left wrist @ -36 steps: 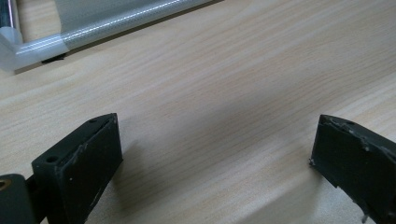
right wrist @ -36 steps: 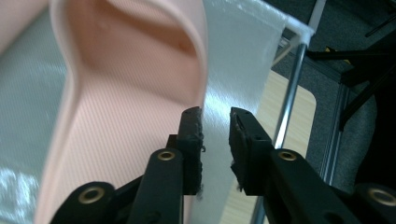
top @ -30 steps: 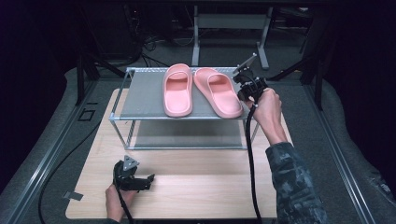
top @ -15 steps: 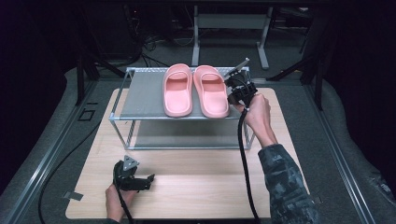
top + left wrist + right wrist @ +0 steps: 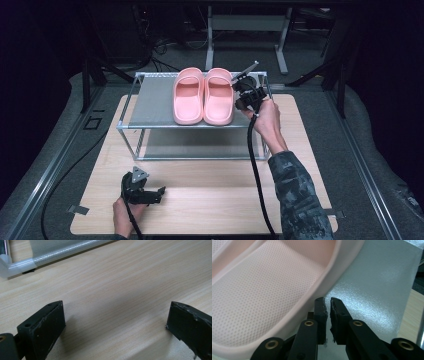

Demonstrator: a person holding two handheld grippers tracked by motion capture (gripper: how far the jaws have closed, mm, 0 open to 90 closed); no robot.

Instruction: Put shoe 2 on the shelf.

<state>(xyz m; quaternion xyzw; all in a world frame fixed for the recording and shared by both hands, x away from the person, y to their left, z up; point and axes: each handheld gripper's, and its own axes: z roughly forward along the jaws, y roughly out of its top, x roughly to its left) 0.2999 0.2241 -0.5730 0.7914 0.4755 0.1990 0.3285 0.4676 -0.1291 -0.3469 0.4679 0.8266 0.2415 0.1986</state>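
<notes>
- A pair of pink slippers (image 5: 204, 96) is set side by side on the top shelf of a metal rack (image 5: 150, 102), toward that shelf's right half, with toes pointing to the rack's far edge and heels at its near edge.
- The rack is placed on the far half of a wooden table (image 5: 210, 200); a lower shelf is seen beneath the top one.
- The right gripper (image 5: 248, 95) is held at the right edge of the top shelf, just beside the outer side of the right slipper (image 5: 220, 97).
- In the right gripper view its tongs are pressed together with nothing between them, their tips (image 5: 327, 305) lying just beside the slipper's rim (image 5: 322, 290) over the grey shelf surface; whether they touch the rim cannot be told.
- The closed tongs are judged to be meant as a blunt pusher, so that the slipper can be nudged sideways against its mate and the pair lined up.
- The left gripper (image 5: 141, 189) is rested on the table near its near left corner, well apart from the rack, apparently parked while the other hand works.
- In the left gripper view its tongs (image 5: 41, 326) are spread wide over bare wood, pinching nothing; a corner of the rack's lower frame (image 5: 15, 263) is seen beyond them.
- No brand, label or writing can be read on the slippers, rack or grippers.
</notes>
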